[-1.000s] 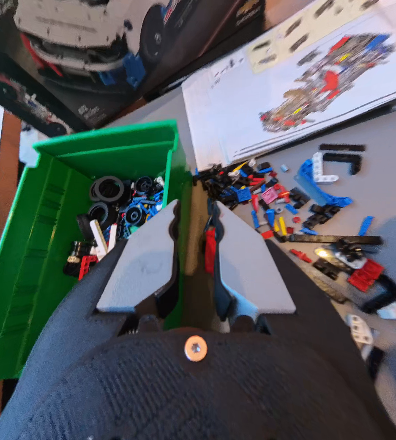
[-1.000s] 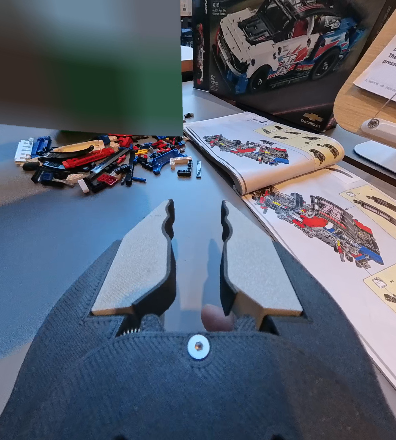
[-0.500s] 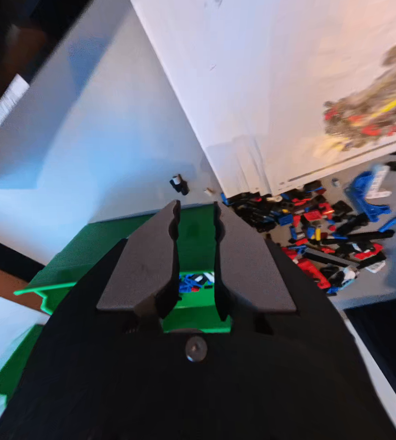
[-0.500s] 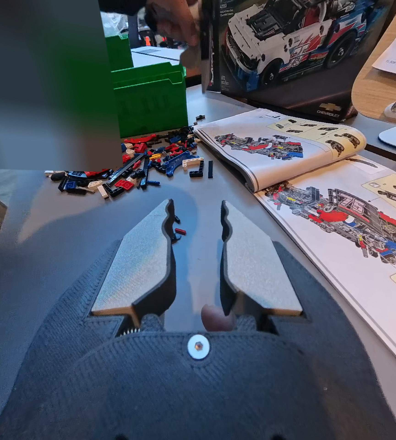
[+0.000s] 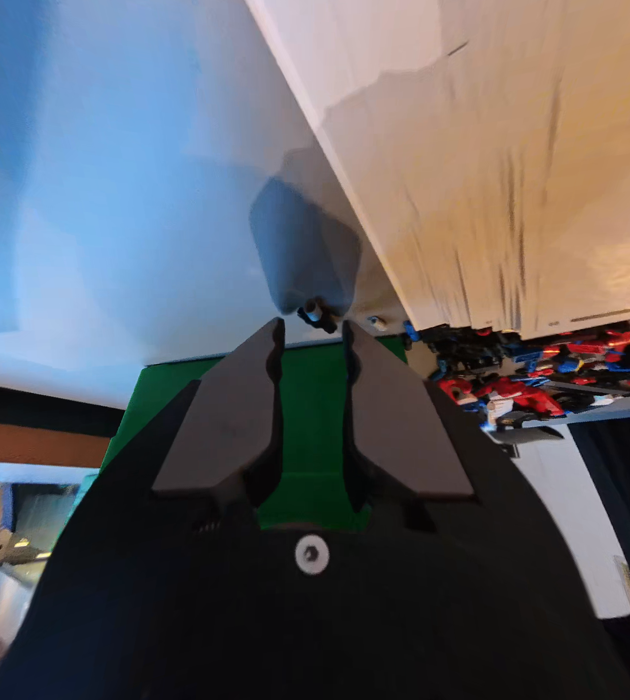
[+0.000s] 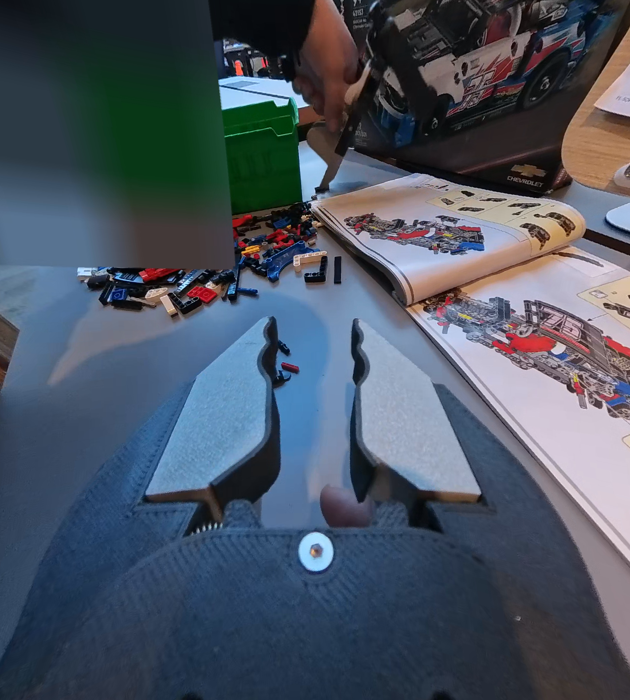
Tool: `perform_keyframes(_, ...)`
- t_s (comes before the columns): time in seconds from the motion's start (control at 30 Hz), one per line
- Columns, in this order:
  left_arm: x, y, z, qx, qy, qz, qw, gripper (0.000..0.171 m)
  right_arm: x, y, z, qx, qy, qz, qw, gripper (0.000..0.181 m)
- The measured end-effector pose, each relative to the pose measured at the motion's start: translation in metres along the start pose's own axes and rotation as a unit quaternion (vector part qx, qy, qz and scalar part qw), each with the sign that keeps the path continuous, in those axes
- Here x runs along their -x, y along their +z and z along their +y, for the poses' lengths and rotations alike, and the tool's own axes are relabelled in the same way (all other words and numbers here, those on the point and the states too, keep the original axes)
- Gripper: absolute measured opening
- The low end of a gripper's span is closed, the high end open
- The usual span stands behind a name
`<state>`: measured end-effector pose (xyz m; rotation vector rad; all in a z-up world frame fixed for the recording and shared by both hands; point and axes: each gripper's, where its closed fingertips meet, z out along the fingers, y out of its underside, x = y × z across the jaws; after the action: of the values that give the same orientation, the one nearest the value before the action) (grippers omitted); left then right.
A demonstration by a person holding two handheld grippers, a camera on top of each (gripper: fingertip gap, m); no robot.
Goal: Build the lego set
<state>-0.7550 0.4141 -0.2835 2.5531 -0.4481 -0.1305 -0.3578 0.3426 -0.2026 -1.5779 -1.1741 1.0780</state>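
While we hold the right hand-held gripper [image 6: 314, 341] low over the near part of the grey worktop [image 6: 78, 397], its jaws stand apart and grasp nothing, which we judge leaves it ready to pick. Just ahead of its left fingertip lie 3 stray small pieces [image 6: 286, 363], 1 red and 2 black, apart from the rest. Beyond them the main lego pile [image 6: 230, 272] spreads across the middle of the worktop, loose and unsorted, so no part of the model looks assembled yet. To its right the instruction booklet [image 6: 495, 288] lies open and flat, probably so the step can be read while both hands are busy. Behind the pile the green bin [image 6: 264, 159] stands against it, likely as the parts store. Farther still, the left hand-held gripper [image 5: 312, 329] points down at a small black and white piece [image 5: 315, 316] lying alone near the booklet's far corner; its jaws are released and empty, seemingly lined up to take that piece. Along the worktop's far edge the set's box [image 6: 476, 83] stands upright.
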Motion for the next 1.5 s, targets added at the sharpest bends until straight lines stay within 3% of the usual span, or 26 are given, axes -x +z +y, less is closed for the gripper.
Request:
perform_keyframes(0.03,0.000,0.004,0.002,0.013,0.001,0.001,1.000,0.026,0.000,0.000,0.000,0.000,0.001,0.000,1.000,0.035)
perform_keyframes(0.13,-0.002,0.011,0.011,0.046,0.002,-0.004,0.999,0.017,0.000,0.000,0.000,-0.001,0.003,-0.001,1.000,0.035)
perform_keyframes(0.3,-0.027,0.007,0.005,0.032,0.035,0.025,0.999,0.002,0.002,0.001,0.000,0.001,0.000,-0.004,1.000,0.035)
perform_keyframes(0.53,-0.036,-0.004,0.002,0.016,0.047,0.031,0.998,0.019,0.001,-0.001,-0.001,0.000,-0.003,0.001,1.000,0.035)
perform_keyframes(0.73,-0.023,-0.017,-0.001,-0.021,0.036,0.020,0.999,0.018,0.001,0.001,0.001,0.004,-0.001,-0.002,1.000,0.035)
perform_keyframes(0.93,-0.031,-0.017,-0.009,-0.046,0.011,0.073,0.996,0.023,0.000,0.000,0.001,0.003,0.002,-0.003,1.000,0.035)
perform_keyframes(1.2,-0.034,-0.011,-0.019,-0.050,0.001,0.081,0.995,0.021,0.001,0.000,0.000,0.002,0.001,-0.003,1.000,0.034)
perform_keyframes(1.3,-0.030,-0.008,-0.020,-0.040,0.000,0.064,0.997,0.007,0.001,0.000,0.000,0.001,0.001,-0.002,1.000,0.034)
perform_keyframes(1.5,-0.033,-0.013,-0.020,-0.049,0.011,0.059,0.997,0.006,0.001,-0.001,-0.001,0.001,-0.001,-0.001,1.000,0.034)
